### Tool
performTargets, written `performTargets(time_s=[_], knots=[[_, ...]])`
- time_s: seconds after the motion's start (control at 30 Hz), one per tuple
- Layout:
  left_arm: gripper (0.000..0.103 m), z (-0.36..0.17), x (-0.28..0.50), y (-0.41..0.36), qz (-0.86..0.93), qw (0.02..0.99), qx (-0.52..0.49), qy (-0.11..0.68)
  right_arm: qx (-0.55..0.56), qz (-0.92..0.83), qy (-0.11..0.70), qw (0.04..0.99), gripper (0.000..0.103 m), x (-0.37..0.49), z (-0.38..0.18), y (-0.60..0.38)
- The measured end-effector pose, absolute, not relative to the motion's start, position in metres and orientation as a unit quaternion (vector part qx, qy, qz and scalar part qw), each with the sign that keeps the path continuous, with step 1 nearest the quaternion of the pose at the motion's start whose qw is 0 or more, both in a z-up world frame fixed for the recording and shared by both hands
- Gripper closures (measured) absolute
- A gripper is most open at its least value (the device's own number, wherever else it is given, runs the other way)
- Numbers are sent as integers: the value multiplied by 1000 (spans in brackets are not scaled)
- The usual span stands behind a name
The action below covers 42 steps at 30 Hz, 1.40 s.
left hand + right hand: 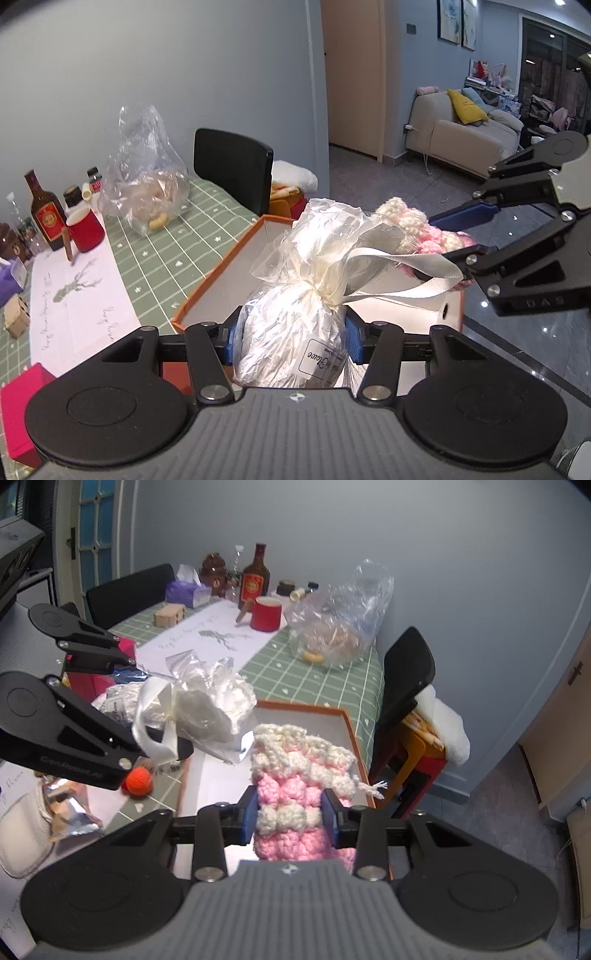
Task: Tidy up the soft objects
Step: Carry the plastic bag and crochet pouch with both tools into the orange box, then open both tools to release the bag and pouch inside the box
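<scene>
My left gripper (290, 341) is shut on a cellophane-wrapped bundle (295, 332) tied with a cream ribbon (402, 264), held above the orange-rimmed white box (218, 266). The bundle also shows in the right wrist view (207, 709). My right gripper (290, 814) is shut on a pink and cream crocheted pouch (291, 775), held over the same box (347, 720). The pouch shows in the left wrist view (417, 225), next to the right gripper (450, 236). The two held items are close together, side by side.
On the green checked tablecloth (162, 236) stand a clear plastic bag with a plush toy (147, 192), a red mug (86, 230), a brown bottle (46, 214) and a tissue box (184, 592). An orange yarn ball (138, 781) lies left of the box. A black chair (236, 170) stands at the table's end.
</scene>
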<state>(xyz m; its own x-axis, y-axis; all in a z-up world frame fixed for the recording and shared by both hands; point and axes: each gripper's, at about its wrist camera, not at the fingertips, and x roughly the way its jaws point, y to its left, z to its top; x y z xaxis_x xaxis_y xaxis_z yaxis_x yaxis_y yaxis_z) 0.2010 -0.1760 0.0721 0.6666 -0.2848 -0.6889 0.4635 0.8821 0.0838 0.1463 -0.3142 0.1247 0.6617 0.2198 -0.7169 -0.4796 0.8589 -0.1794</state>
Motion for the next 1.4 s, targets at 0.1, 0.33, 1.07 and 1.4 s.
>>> performTargets(time_s=[0.1,0.33,1.07,1.4], knots=[[43,58,209,-183,-202,903,114,361,-183,190,375,889,67,155,107,-318],[43,26,227,-201,-191,893,111,393,-202,191,400,873,67,167,64,-316],[43,-31,226,-245,-192,839,201,468,-256,202,459,826,67,168,4,-312],[40,-47,221,-255,-201,808,255,492,-225,208,494,814,64,173,-6,-313]])
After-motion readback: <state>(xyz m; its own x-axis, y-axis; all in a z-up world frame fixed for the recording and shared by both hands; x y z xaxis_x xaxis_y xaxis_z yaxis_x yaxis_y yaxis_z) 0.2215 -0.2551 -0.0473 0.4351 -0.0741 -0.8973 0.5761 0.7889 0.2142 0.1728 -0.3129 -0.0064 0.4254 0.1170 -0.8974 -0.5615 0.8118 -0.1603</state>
